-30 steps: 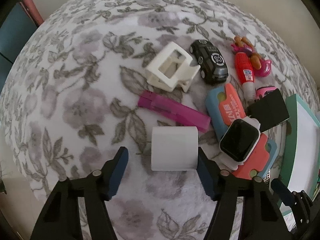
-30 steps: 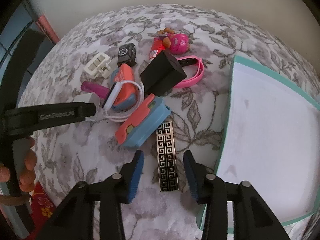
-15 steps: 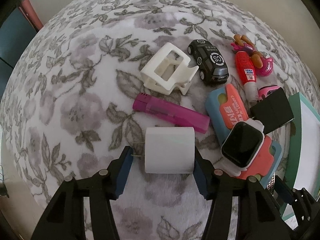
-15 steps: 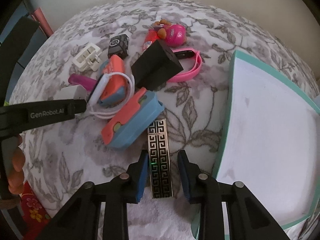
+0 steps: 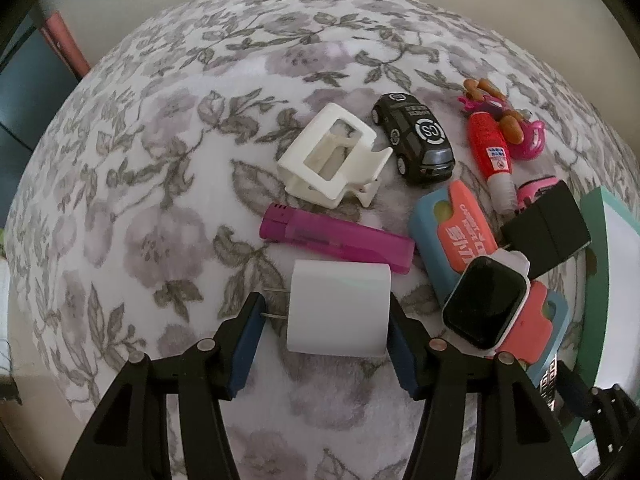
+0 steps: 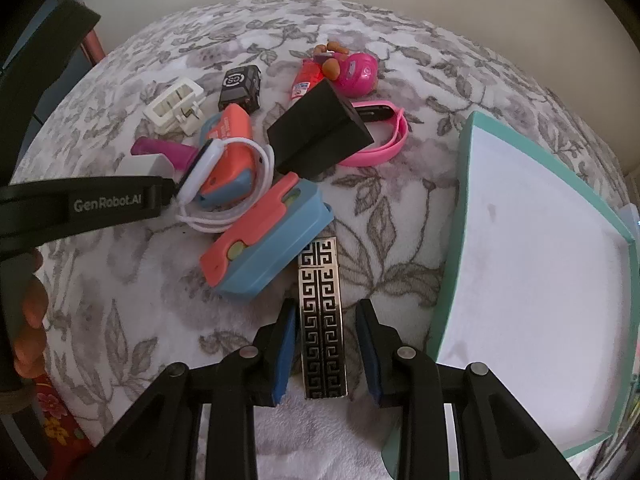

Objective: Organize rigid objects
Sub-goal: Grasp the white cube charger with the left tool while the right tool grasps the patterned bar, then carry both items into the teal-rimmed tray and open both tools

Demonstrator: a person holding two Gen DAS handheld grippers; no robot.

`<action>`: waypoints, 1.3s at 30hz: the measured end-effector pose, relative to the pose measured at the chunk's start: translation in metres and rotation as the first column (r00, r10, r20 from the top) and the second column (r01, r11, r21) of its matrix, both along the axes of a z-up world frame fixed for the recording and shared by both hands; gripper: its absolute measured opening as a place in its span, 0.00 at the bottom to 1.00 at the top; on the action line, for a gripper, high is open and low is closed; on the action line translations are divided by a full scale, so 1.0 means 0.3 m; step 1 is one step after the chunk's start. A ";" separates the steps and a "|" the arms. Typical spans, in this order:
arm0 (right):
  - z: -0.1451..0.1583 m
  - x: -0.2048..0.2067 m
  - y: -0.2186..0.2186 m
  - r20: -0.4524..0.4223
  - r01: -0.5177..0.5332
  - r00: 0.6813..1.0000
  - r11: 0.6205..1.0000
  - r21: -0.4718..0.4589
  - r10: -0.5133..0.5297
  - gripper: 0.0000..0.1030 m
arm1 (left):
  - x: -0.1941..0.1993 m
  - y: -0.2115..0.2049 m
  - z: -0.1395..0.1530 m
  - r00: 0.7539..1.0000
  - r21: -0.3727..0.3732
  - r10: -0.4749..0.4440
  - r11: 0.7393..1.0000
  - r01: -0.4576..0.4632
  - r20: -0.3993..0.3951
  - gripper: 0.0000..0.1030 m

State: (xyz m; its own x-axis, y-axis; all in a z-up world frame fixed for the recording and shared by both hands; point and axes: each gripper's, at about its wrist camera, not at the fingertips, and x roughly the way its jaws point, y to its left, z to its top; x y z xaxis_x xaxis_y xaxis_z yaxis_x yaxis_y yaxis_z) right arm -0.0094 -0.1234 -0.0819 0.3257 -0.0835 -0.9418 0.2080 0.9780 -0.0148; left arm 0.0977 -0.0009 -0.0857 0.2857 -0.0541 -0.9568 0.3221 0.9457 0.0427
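A white plug charger (image 5: 340,308) lies on the flowered cloth. My left gripper (image 5: 325,304) is shut on it: one pad rests against its prongs and the other against its back. From the right wrist view the same gripper's black finger (image 6: 116,204) crosses in front of the charger (image 6: 144,166). A slim metal lighter with a black key pattern (image 6: 322,320) lies lengthwise between the pads of my right gripper (image 6: 325,308). Those pads stand narrow on either side, and a strip of cloth shows between the lighter and the right pad.
A teal-rimmed white tray (image 6: 464,200) lies to the right. Behind the grippers is a cluster: a magenta lighter (image 5: 336,236), white clip (image 5: 332,156), black toy car (image 5: 416,140), blue-and-orange case (image 6: 272,248), smartwatch (image 5: 486,304), black box (image 6: 316,132), pink band (image 6: 380,148). A hand (image 6: 30,320) is at left.
The left jaws have closed in until they touch the charger. The right gripper has slid forward over the patterned lighter and its jaws have narrowed around it.
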 end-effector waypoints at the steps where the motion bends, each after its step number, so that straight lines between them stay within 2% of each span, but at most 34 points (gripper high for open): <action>1: -0.001 -0.003 0.006 0.002 0.001 1.000 1.000 -0.007 -0.001 0.31 | -0.001 -0.004 0.001 1.000 0.009 -0.008 1.000 0.008 0.005 0.58; 5: 0.003 -0.010 0.032 0.010 -0.005 1.000 0.999 -0.036 0.006 0.29 | -0.013 -0.011 0.010 0.999 0.039 -0.030 0.999 0.030 0.015 0.58; 9: 0.004 -0.014 0.029 0.012 0.003 1.000 1.000 -0.021 -0.002 0.28 | -0.022 -0.023 0.017 0.999 0.059 -0.040 0.997 0.039 0.023 0.58; 12: 0.007 -0.014 0.032 0.014 -0.008 1.000 1.000 -0.023 0.008 0.22 | -0.030 -0.032 0.024 0.999 0.075 -0.045 0.996 0.043 0.030 0.58; 24: 0.018 -0.025 0.032 0.016 0.003 1.000 1.000 -0.008 -0.003 0.21 | -0.024 0.013 0.052 0.999 0.067 -0.008 0.998 0.004 0.054 0.58; 31: 0.064 -0.043 0.004 0.061 0.041 0.997 0.999 0.018 -0.042 0.21 | -0.038 0.039 0.146 0.994 -0.008 0.031 1.000 -0.030 0.103 0.58; 36: 0.167 -0.077 -0.028 0.178 0.076 0.980 0.996 0.056 -0.085 0.21 | -0.048 0.039 0.242 0.985 -0.060 0.051 0.997 -0.042 0.162 0.58; 39: 0.207 -0.089 -0.039 0.220 0.096 0.970 0.994 0.054 -0.106 0.21 | -0.058 0.025 0.296 0.981 -0.090 0.052 0.995 -0.035 0.185 0.58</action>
